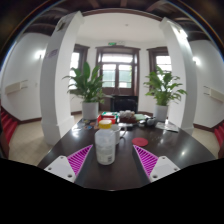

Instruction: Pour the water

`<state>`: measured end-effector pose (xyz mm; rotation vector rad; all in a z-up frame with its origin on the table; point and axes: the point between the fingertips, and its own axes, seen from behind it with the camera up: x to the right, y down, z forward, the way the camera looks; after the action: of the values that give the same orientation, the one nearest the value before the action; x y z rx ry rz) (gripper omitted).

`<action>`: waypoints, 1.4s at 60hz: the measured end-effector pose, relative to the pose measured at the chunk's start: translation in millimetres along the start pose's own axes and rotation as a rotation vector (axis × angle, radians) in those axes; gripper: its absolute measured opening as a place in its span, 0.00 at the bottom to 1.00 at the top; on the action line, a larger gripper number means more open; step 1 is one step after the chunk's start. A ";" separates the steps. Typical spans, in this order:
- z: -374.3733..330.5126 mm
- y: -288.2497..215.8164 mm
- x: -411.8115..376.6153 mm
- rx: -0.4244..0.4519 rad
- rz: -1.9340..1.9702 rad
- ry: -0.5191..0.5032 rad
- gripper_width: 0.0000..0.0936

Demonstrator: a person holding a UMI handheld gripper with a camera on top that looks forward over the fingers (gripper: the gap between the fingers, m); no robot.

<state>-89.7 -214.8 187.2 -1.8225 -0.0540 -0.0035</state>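
Observation:
A clear plastic bottle (pixel 105 143) with a yellow cap and a white label stands upright on the dark round table (pixel 170 145). It is between my two fingers, nearer the left pink pad (pixel 73 161) than the right one (pixel 152 160), with a gap at each side. A white cup (pixel 122 136) stands just behind the bottle to its right. My gripper (pixel 112 162) is open and holds nothing.
A pink round lid or coaster (pixel 143 142) lies on the table beyond the right finger. Small items sit at the table's far edge (pixel 130 119). Two potted plants (pixel 88 85) (pixel 163 90) and a white pillar (pixel 58 75) stand beyond the table.

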 end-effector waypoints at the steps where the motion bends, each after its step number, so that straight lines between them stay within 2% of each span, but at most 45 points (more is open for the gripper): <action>1: 3.2 0.8 -1.7 -0.010 -0.010 -0.009 0.85; 7: 9.5 4.9 0.9 -0.043 -0.047 -0.035 0.85; 16: 28.5 -5.2 22.1 -0.022 -0.012 -0.032 0.85; 32: 106.5 -18.0 53.0 -0.038 -0.012 -0.056 0.84; 35: 117.0 -20.4 54.5 -0.034 -0.004 -0.056 0.81; 37: 122.9 -22.9 58.6 -0.028 -0.006 -0.041 0.65; 38: 124.1 -24.5 59.2 -0.025 -0.005 -0.038 0.61; 40: 124.7 -30.3 59.4 -0.012 0.003 -0.045 0.62; 41: 126.0 -32.2 59.5 -0.007 0.005 -0.051 0.57; 47: 125.9 -37.3 60.2 -0.006 0.007 -0.065 0.50; 55: 125.8 -28.3 56.1 -0.008 -0.002 -0.056 0.49; 56: 139.3 -51.3 69.6 -0.014 -0.004 -0.056 0.49; 59: 129.7 -51.7 61.7 -0.021 0.015 -0.055 0.49; 68: 152.1 -104.7 4.6 0.003 0.209 -0.121 0.49; 77: 207.0 -165.1 -45.7 -0.036 0.585 -0.192 0.49; 81: 232.5 -189.5 -55.9 -0.022 0.809 -0.214 0.49; 84: 248.3 -232.9 -52.3 -0.005 0.986 -0.223 0.49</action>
<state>-157.5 81.6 348.9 -1.6795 0.6849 0.8881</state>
